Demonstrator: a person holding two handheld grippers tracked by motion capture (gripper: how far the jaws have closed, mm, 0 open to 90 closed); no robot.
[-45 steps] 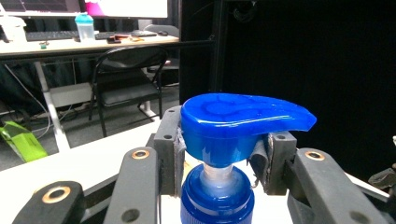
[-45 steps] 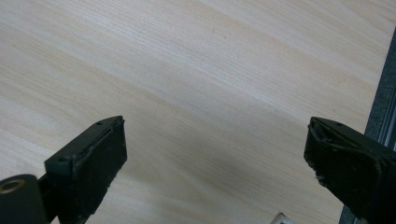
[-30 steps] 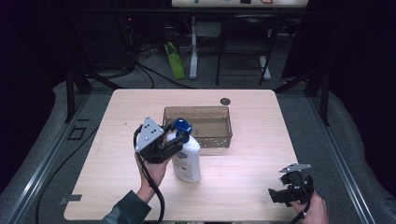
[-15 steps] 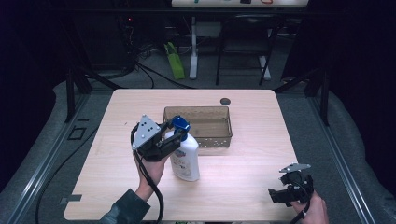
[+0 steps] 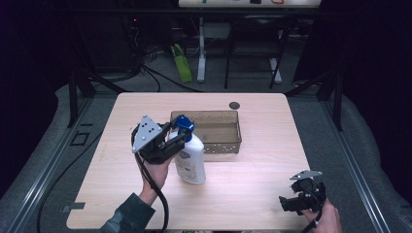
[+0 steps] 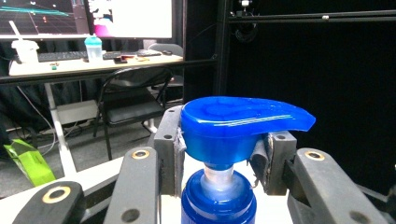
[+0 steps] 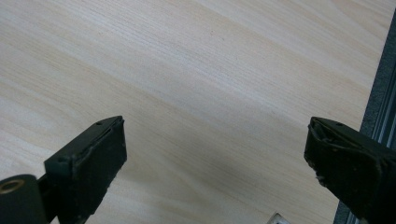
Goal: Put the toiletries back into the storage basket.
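Beside the basket [image 5: 228,144], left tongs [image 5: 179,138] clamping pump bottle [image 5: 190,159]

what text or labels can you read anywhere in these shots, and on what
None can be read.
Pump bottle: a blue label patch on its white body, print too small and blurred.
Blue pump head, clamped in the left gripper: raised lines, no letters.
Monitor on the far desk: coloured graphics, no legible words.
Table under the open right gripper: bare wood grain.
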